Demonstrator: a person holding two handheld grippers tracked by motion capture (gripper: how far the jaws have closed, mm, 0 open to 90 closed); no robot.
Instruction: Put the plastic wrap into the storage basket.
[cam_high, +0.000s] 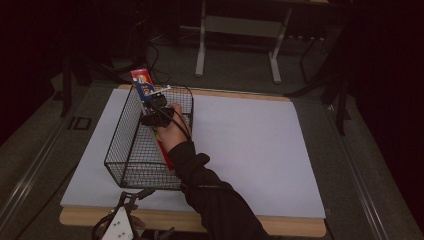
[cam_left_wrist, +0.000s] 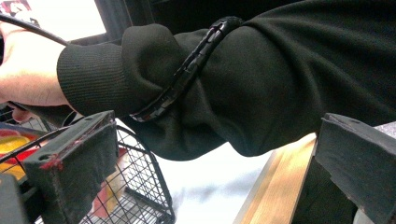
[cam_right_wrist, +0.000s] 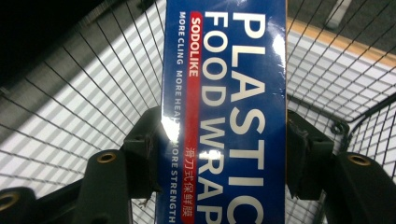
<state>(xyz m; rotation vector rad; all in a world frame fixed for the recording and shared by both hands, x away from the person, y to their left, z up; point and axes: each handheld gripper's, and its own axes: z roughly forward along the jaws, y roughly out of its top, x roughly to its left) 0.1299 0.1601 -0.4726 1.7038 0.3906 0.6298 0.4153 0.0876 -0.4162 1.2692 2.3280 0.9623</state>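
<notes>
Right tongs (cam_right_wrist: 219, 158) clamped across the width of a blue box of plastic food wrap (cam_right_wrist: 224, 107); both pads press the box's long edges, no gap on either side in the right gripper view. Label text runs lengthwise along the box, which points away from the tongs.

High view: the box (cam_high: 141, 84) stands tilted at the far end of the wire basket (cam_high: 131, 150), its red-and-blue top end sticking up past the far rim. Right tongs (cam_high: 156, 111) sit over the basket's far half, with the person's hand (cam_high: 172, 127) and dark sleeve (cam_high: 210, 190) reaching in over the near right corner. Whether the box's lower end touches the basket floor cannot be told; the hand hides it. A red and yellow item lies low in the basket beside the forearm, partly hidden.

Left tongs (cam_high: 131, 200) rest at the near edge of the bench (cam_high: 250, 145), jaws apart and grasping nothing; in the left gripper view the two pads stand wide with the right sleeve (cam_left_wrist: 261, 74) crossing beyond them.

Judgement: step in hand is moving the wrap box with respect to the basket; direction (in or out) cannot be settled from this moment alone.

Next move calls for:
- keeping the clamp firm; glossy film looks slippery
- clearing the far rim so the box's end does not snag the wire
- left tongs steadying the light basket if it shifts.
</notes>
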